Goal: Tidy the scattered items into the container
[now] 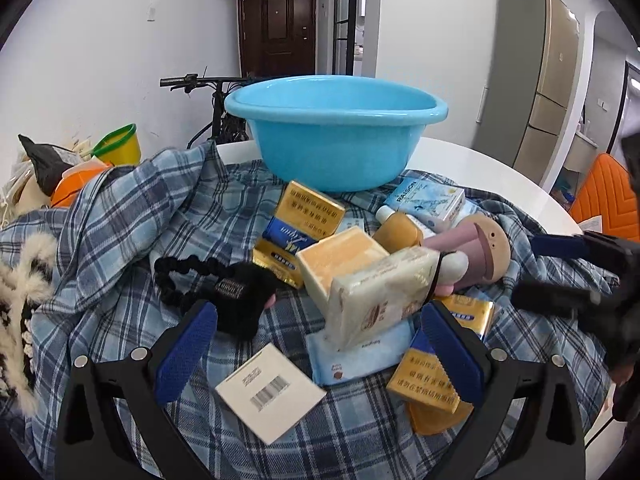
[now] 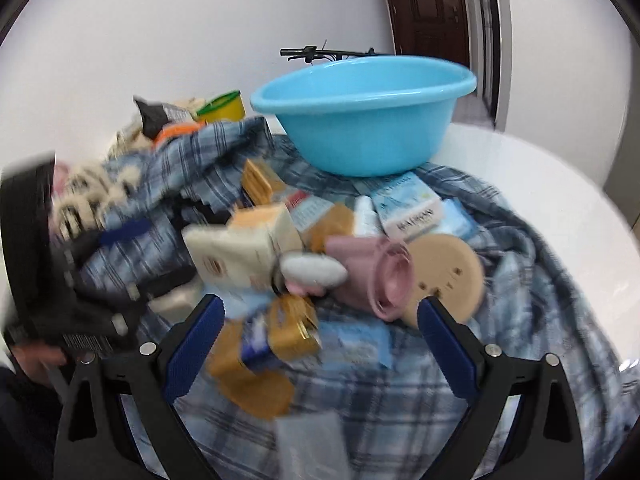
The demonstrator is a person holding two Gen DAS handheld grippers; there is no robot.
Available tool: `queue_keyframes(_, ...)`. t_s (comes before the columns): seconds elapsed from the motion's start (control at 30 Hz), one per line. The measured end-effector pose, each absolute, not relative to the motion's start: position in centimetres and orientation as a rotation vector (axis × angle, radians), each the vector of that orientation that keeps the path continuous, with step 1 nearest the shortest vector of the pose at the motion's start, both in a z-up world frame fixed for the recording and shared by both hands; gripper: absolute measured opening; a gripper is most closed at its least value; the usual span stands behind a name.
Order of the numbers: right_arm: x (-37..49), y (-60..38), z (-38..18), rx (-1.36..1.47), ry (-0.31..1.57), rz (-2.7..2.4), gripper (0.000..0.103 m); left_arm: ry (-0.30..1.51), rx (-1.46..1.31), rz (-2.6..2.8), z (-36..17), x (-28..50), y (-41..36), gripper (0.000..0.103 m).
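A light blue basin [image 1: 336, 128] [image 2: 364, 120] stands empty-looking at the back of a blue plaid cloth [image 1: 120, 232]. In front of it lies a heap: gold boxes [image 1: 312, 208], a cream tissue pack [image 1: 380, 300] [image 2: 236, 256], a pink doll [image 1: 476, 252] [image 2: 400, 276], a pale blue-and-white box [image 1: 432, 200] [image 2: 412, 208], a black hair band [image 1: 224, 284] and a white barcode box [image 1: 272, 394]. My left gripper [image 1: 320, 354] is open just above the near items. My right gripper [image 2: 322, 340] [image 1: 528, 272] is open too, close to the doll. The right wrist view is blurred.
The cloth covers a white round table [image 1: 480, 168]. A yellow cup with a green rim [image 1: 120, 146] and a furry black-and-white item [image 1: 16, 300] sit at the left. Behind stand a bicycle [image 1: 216, 92], a fridge [image 1: 540, 80] and an orange chair [image 1: 608, 196].
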State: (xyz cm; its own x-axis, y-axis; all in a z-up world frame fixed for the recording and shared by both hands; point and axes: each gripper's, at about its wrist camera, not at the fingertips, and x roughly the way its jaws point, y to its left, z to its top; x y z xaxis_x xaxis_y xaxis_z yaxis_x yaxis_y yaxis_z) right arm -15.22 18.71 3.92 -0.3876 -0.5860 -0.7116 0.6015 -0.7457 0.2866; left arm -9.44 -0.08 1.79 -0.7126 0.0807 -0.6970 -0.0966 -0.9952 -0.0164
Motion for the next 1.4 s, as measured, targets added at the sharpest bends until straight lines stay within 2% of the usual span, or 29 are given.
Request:
queue_keyframes(0.07,-17.1,18.2,4.6,1.114,-0.035,-2.144,0.097,0.048,-1.152,2.831,1.6,-9.7,0.1,0.103)
queue_keyframes(0.13,-18.9,17.3,5.8,1.087,-0.006,-2.214,0.095,0.057,-1.174,2.830,1.2,-10.1,0.1,0.103)
queue_keyframes(0.17,-19.4,16.7,6.5,1.050,0.035,-2.251,0.093,0.055,-1.182,2.825,1.0,-10.2,0.1,0.103)
queue_keyframes(0.23,-19.7,14.3,8.0,0.916,0.238,-2.283,0.092,0.060,-1.196,2.818,0.7,-10.3,0.0,0.103)
queue_keyframes(0.3,-19.6,11.8,8.7,0.793,0.468,-2.299,0.082,0.071,-1.205,2.823,0.5,-10.4,-0.2,0.103)
queue_keyframes(0.33,-19.8,10.7,8.9,0.769,0.542,-2.281,0.069,0.069,-1.208,2.824,0.5,-10.5,-0.3,0.103)
queue_keyframes(0.37,-20.3,9.8,9.0,0.770,0.578,-2.249,0.061,0.063,-1.210,2.824,0.5,-10.5,-0.5,0.103)
queue_keyframes(0.43,-21.5,8.4,8.9,0.807,0.617,-2.196,0.061,0.045,-1.216,2.822,0.4,-10.5,-0.8,0.103)
queue_keyframes(0.53,-22.2,6.5,7.8,0.794,0.786,-2.183,0.059,0.026,-1.222,2.815,0.4,-10.6,-1.2,0.103)
queue_keyframes(0.6,-22.4,5.8,7.0,0.780,0.862,-2.166,0.049,0.016,-1.226,2.810,0.4,-10.7,-1.4,0.103)
queue_keyframes(0.7,-22.6,5.4,6.4,0.809,0.864,-2.124,0.047,0.002,-1.242,2.798,0.3,-10.9,-1.6,0.103)
queue_keyframes(0.87,-21.3,4.7,5.4,0.831,0.947,-2.064,0.031,-0.019,-1.274,2.763,-0.1,-11.1,-1.5,0.103)
queue_keyframes(0.93,-20.7,4.8,5.1,0.842,0.961,-2.048,0.029,-0.020,-1.276,2.754,-0.1,-11.1,-1.3,0.103)
queue_keyframes(1.4,-18.9,7.3,6.0,0.880,0.888,-2.006,0.030,-0.017,-1.289,2.738,-0.3,-10.9,-0.9,0.103)
